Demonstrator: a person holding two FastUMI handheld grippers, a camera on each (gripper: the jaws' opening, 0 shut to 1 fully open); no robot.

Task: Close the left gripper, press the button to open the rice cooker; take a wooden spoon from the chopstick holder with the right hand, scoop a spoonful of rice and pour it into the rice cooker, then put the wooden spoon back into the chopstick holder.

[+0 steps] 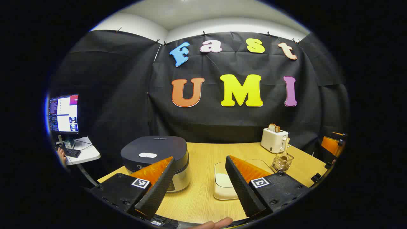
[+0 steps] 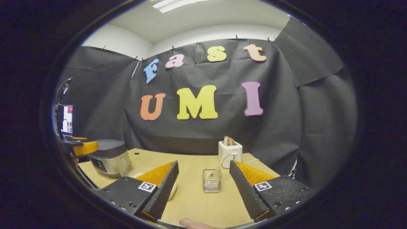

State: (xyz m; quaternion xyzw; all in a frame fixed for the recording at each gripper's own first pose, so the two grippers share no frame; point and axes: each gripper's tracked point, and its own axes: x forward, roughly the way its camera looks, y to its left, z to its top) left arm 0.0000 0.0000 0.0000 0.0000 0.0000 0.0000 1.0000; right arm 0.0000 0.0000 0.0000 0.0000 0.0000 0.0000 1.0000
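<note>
Left gripper (image 1: 199, 183): fingers spread wide, holding nothing, raised above the near edge of the worktop (image 1: 203, 152). Rice cooker (image 1: 155, 159) stands on the worktop's left part, lid down, partly behind the left finger. A white container of rice (image 1: 224, 181) lies between the two fingers, right of the cooker.

Right gripper (image 2: 203, 187): fingers also wide apart, empty. Chopstick holder (image 2: 212, 183) (a wire basket) stands on the worktop straight ahead between the fingers, well apart from them. Wooden spoon (image 2: 219, 165) leans inside it, handle tilted up to the right. White toaster (image 2: 230, 152) stands just behind the holder, bread in its slots.
</note>
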